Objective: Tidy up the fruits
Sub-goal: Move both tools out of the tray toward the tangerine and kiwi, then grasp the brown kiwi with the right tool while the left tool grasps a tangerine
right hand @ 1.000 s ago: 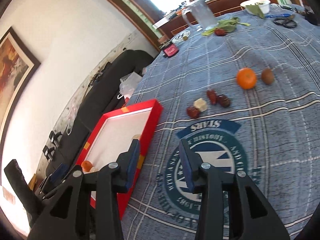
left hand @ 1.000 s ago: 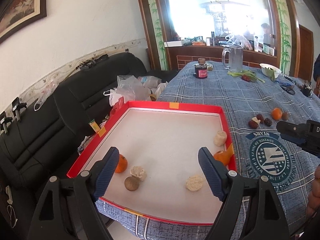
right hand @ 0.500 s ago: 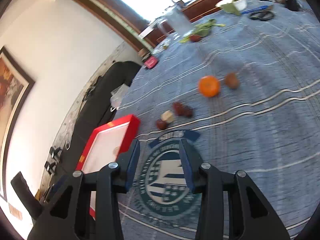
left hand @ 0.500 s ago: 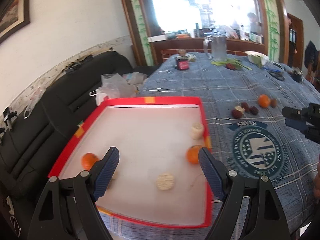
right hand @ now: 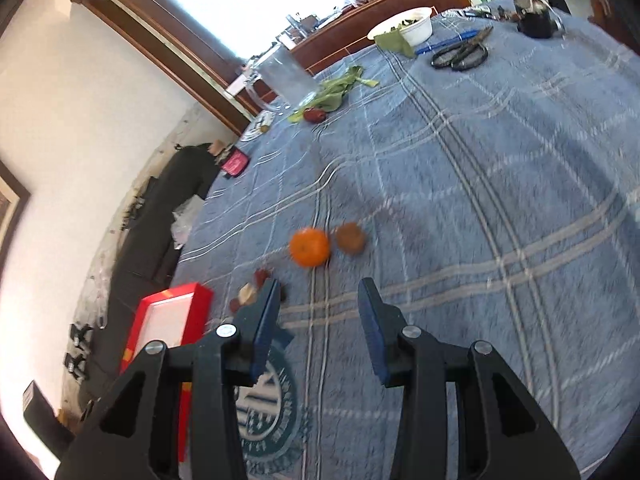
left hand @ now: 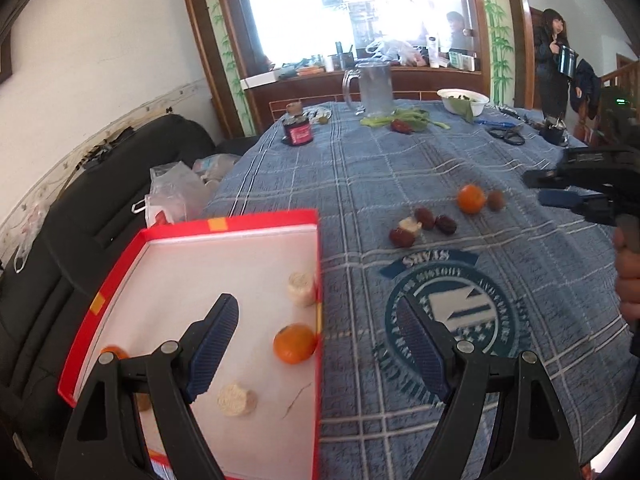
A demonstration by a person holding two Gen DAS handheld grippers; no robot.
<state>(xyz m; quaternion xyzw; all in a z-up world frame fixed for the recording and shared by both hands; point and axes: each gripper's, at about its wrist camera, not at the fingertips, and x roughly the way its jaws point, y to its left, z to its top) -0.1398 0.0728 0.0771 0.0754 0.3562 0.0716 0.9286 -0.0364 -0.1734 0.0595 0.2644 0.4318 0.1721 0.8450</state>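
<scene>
A red tray (left hand: 316, 248) with a white floor lies at the table's left edge. In it are an orange (left hand: 294, 343), a second orange (left hand: 114, 352) half hidden behind a finger, and two pale round pieces (left hand: 301, 288). My left gripper (left hand: 316, 320) hangs open over the tray's right rim, holding nothing. On the blue cloth lie another orange (right hand: 310, 247), a brown fruit (right hand: 350, 237) touching it, and several red dates (left hand: 424, 218) around a pale chunk (left hand: 409, 225). My right gripper (right hand: 319, 296) is open and empty, just short of that orange; it also shows as the right gripper (left hand: 540, 188) in the left wrist view.
Far across the table stand a glass jug (left hand: 374, 88), a white bowl (left hand: 462, 100) with greens, scissors (right hand: 460, 56) and a dark jar (left hand: 297, 130). A black sofa (left hand: 120, 184) with plastic bags runs along the left. A person (left hand: 554, 60) stands at the back right.
Both views have swung to the right. The tray slid left in each view, and the loose orange and dates now lie closer in front of my right gripper. Neither gripper's opening changed.
</scene>
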